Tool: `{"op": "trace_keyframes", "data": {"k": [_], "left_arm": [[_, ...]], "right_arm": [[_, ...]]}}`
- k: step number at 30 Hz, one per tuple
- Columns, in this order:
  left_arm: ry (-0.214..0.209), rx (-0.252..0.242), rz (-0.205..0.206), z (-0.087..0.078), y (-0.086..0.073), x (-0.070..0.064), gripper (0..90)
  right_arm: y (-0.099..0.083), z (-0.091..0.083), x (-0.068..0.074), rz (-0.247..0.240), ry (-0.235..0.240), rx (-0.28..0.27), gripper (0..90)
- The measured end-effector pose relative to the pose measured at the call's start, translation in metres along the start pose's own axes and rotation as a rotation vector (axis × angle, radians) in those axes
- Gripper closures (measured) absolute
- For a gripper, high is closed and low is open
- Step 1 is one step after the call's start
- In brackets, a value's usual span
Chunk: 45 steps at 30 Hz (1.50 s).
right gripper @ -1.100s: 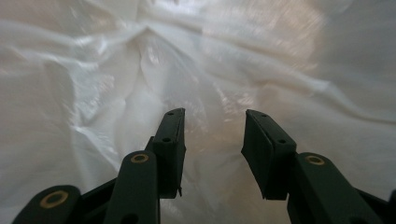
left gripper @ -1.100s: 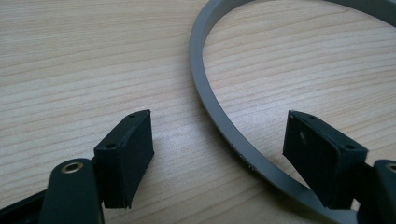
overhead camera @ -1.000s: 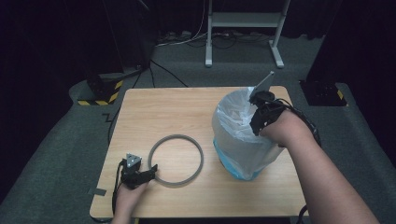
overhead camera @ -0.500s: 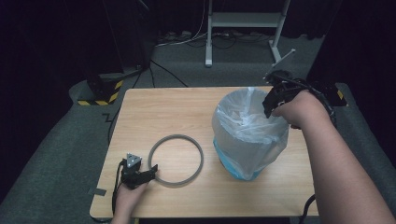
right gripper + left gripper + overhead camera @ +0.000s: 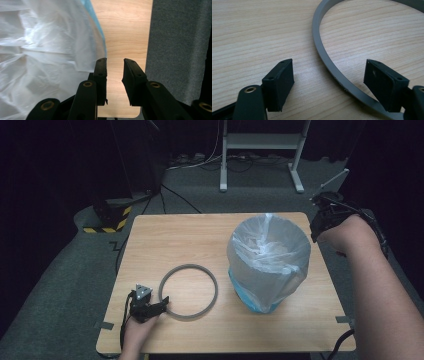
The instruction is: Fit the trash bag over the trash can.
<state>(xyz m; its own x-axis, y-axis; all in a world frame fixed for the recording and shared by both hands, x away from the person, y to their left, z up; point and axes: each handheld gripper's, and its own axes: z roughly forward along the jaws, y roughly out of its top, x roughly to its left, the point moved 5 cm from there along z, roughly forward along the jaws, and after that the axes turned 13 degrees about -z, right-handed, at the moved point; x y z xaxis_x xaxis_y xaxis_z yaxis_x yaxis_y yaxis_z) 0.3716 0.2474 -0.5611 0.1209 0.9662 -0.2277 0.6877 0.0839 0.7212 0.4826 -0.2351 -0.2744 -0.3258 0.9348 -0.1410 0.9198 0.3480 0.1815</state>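
A grey ring [image 5: 188,292] is seen lying flat on the wooden worktop [image 5: 180,240], in the lower left-centre of the high view. The left gripper [image 5: 159,307] is held at the ring's lower-left rim, at the bottom left of that frame, with a hand [image 5: 136,336] behind it near the worktop's front edge. In the left gripper view the fingers [image 5: 279,83] are spread wide apart, and a curved stretch of the ring [image 5: 325,60] is seen running between them; the band passes close under the right-hand finger at the lower right of that frame, though contact cannot be told.

A blue bin lined with a clear plastic bag [image 5: 267,260] is stood upright on the worktop, right of centre in the high view, well apart from the ring. The right gripper [image 5: 325,212] is held in the upper right of that frame, beyond the worktop's right edge and apart from the bag. In the right gripper view its fingers [image 5: 101,75] are seen slightly apart with nothing between them; the bag [image 5: 45,55] is shown at the left of that frame, just beside the left-hand finger, with grey carpet [image 5: 175,45] at the right.
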Motion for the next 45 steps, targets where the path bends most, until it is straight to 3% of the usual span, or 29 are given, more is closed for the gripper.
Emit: {"op": "trace_keyframes", "data": {"k": [7, 14, 21, 37, 38, 39, 42, 44, 45], "left_arm": [[0.001, 0.003, 0.004, 0.000, 0.000, 0.000, 24.1], [0.001, 0.003, 0.005, 0.000, 0.000, 0.000, 24.0], [0.000, 0.003, 0.004, 0.000, 0.000, 0.000, 23.9], [-0.001, 0.006, 0.008, 0.000, 0.000, 0.000, 23.7], [0.001, 0.003, 0.009, 0.000, 0.000, 0.000, 23.7], [0.001, 0.005, 0.011, 0.000, 0.000, 0.000, 23.7], [0.001, 0.007, 0.009, 0.000, 0.000, 0.000, 23.7], [0.000, 0.007, 0.009, 0.000, 0.000, 0.000, 23.7], [-0.001, 0.009, 0.013, 0.000, 0.000, 0.000, 23.7]], "right_arm": [[-0.008, 0.016, -0.013, 0.016, -0.013, 0.013, 72.0], [-0.015, 0.036, -0.019, 0.031, 0.004, 0.032, 68.7], [-0.027, 0.072, -0.027, 0.052, 0.033, 0.047, 65.3], [-0.046, 0.143, -0.025, 0.082, 0.086, 0.076, 60.7], [-0.049, 0.156, -0.024, 0.086, 0.090, 0.078, 58.7], [-0.049, 0.156, -0.024, 0.086, 0.090, 0.078, 58.7], [-0.056, 0.181, -0.021, 0.093, 0.096, 0.066, 57.7], [-0.059, 0.188, -0.021, 0.102, 0.096, 0.062, 57.7], [-0.064, 0.202, -0.019, 0.111, 0.101, 0.065, 57.4]]}}
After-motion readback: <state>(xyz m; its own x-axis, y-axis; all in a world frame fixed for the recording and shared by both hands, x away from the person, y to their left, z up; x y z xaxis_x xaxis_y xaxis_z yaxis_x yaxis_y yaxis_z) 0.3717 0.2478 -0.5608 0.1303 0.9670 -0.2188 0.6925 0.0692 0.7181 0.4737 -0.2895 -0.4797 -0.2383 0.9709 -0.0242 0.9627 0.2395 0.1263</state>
